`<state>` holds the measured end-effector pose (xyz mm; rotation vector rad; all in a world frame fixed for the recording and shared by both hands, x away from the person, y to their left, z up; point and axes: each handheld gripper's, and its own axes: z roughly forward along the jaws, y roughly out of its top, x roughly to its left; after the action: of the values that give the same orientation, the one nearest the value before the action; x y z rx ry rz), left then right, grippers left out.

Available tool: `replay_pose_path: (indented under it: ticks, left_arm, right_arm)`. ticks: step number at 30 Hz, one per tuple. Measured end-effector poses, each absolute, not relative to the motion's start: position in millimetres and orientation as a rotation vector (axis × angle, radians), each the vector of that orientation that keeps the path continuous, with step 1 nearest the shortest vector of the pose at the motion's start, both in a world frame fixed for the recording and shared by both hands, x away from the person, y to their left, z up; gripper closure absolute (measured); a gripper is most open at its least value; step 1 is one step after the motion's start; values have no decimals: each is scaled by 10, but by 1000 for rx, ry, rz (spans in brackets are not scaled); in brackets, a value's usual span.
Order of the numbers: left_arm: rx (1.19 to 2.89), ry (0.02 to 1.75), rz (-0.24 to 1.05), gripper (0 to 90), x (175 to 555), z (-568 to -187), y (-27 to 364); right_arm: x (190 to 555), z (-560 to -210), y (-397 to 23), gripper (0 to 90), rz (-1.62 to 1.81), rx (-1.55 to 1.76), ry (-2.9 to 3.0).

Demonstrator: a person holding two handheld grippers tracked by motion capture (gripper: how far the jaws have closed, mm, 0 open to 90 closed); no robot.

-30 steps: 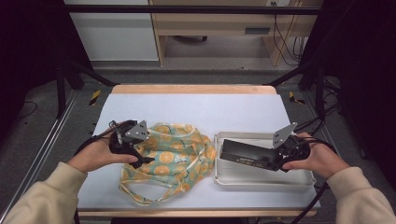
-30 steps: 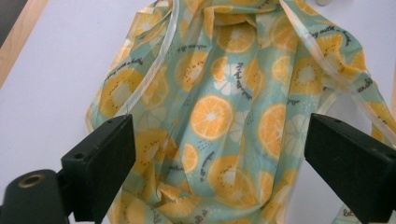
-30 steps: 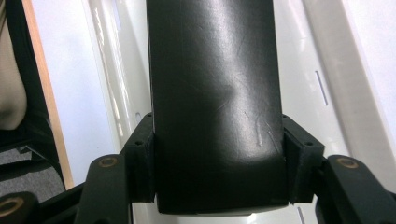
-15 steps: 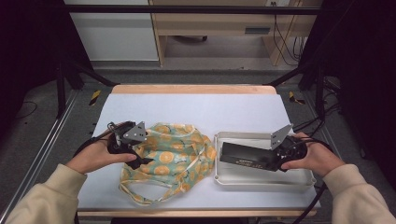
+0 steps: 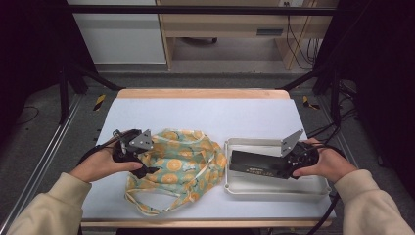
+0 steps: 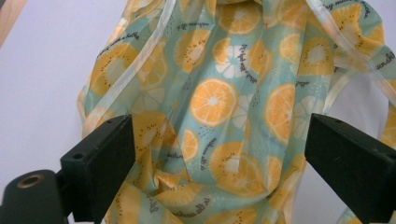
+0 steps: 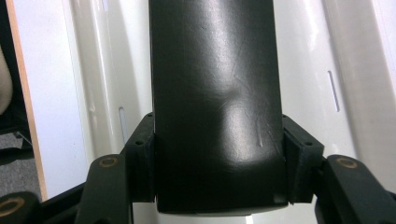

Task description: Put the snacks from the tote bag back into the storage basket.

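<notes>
A crumpled bag (image 5: 183, 164) printed with orange and kiwi slices on pale green lies left of centre on the white table. My left gripper (image 5: 149, 157) rests at the bag's left edge, and in the left gripper view the bag (image 6: 219, 102) spreads between and beyond its wide-apart jaws; this gripper (image 6: 219, 154) is open. A long black box (image 5: 254, 164) lies lengthwise in a white tray (image 5: 274, 190) on the right. My right gripper (image 5: 284, 166) is shut on the box's right end. In the right gripper view both pads press the sides of the box (image 7: 215, 93) above the tray (image 7: 303, 70).
The bag's pale handles (image 5: 147, 203) trail toward the table's near edge. The table's wooden rim (image 5: 195, 93) runs along the far side, with a cabinet and cables beyond it. A dark metal frame (image 5: 68, 78) stands on both sides.
</notes>
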<state>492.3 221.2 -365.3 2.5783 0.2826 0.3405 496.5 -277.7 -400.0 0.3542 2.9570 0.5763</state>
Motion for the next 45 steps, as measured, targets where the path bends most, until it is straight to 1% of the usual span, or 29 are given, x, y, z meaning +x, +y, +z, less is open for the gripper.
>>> replay_pose_path:
  ticks: [19, 45]
  left_arm:
    - [2596, 292, 328, 87, 4928, -3693, 2256]
    - [2609, 268, 313, 88, 4931, -3732, 2184]
  right_arm:
    - [4946, -4048, -2750, 425, 555, 278, 2991]
    - [4968, -4192, -2716, 426, 536, 209, 3036]
